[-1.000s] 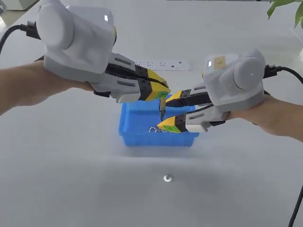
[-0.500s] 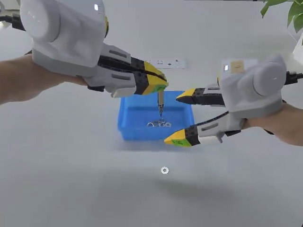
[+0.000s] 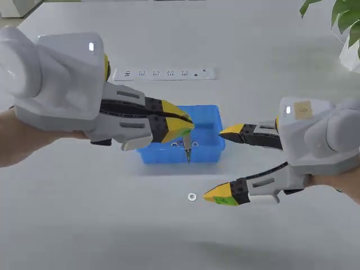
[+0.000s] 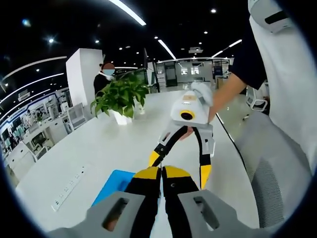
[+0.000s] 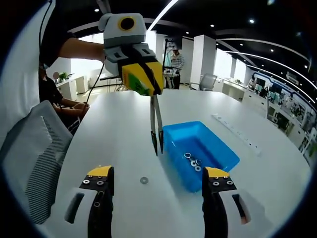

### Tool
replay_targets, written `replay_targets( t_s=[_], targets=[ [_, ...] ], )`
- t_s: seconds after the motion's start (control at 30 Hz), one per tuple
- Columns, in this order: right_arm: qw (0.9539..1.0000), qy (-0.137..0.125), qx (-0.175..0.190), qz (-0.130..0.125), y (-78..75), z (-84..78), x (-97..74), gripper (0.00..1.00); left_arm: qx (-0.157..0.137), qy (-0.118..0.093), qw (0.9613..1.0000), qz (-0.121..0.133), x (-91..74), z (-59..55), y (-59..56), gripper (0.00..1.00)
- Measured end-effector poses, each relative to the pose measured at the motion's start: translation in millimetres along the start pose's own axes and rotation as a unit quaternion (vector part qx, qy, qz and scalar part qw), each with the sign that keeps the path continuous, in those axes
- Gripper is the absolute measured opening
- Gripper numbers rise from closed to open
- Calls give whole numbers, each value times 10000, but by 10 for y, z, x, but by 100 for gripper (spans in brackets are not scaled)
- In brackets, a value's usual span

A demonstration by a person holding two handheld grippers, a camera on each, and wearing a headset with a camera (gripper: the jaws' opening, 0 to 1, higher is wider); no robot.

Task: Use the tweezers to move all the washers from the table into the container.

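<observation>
My left gripper (image 3: pixel 185 121) is shut on the metal tweezers (image 3: pixel 187 149), which point down over the near wall of the blue container (image 3: pixel 209 115). In the right gripper view the tweezers (image 5: pixel 156 124) hang from that gripper (image 5: pixel 143 74) just left of the container (image 5: pixel 218 148), which holds several washers (image 5: pixel 192 161). One washer (image 3: pixel 192 196) lies on the table in front of the container, also seen as the washer (image 5: pixel 144 180). My right gripper (image 3: pixel 216 165) is open and holds nothing, right of the loose washer. Its own jaws (image 5: pixel 158 173) stand wide apart.
A white power strip (image 3: pixel 163 73) lies behind the container. A potted plant (image 3: pixel 337 22) stands at the far right corner. The white table (image 3: pixel 84 225) is bare around the loose washer. An office chair (image 5: pixel 39 163) stands at the table's edge.
My left gripper has carried the tweezers from over the container's inside toward its near wall. My right gripper has opened wider and drawn back to the right, away from the container.
</observation>
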State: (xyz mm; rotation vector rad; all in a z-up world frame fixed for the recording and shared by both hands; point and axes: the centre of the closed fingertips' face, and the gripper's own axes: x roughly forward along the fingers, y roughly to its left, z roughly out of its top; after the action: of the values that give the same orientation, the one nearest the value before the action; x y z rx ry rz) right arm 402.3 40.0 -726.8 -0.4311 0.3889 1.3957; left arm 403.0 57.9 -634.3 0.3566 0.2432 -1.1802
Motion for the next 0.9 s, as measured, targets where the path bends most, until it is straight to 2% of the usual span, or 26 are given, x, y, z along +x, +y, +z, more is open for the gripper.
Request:
replay_targets(
  t_s=[0.23,0.33,0.43,0.63,0.9],
  targets=[
    [9998,102,145,134,201,-157,-67,84,-95,85,9999,48,81,-157,-169,5],
    [9997,136,176,142,237,-192,-64,87,-225,85,9997,56,113,-233,-239,5],
    [9996,169,165,179,273,-223,-60,88,-193,170,9997,10,140,-293,-306,5],
    [9992,168,306,213,317,-268,-52,93,-316,102,9994,96,169,-302,-324,5],
    [9984,101,458,325,436,-274,-11,98,-251,197,9994,129,209,-369,-342,5]
  ],
)
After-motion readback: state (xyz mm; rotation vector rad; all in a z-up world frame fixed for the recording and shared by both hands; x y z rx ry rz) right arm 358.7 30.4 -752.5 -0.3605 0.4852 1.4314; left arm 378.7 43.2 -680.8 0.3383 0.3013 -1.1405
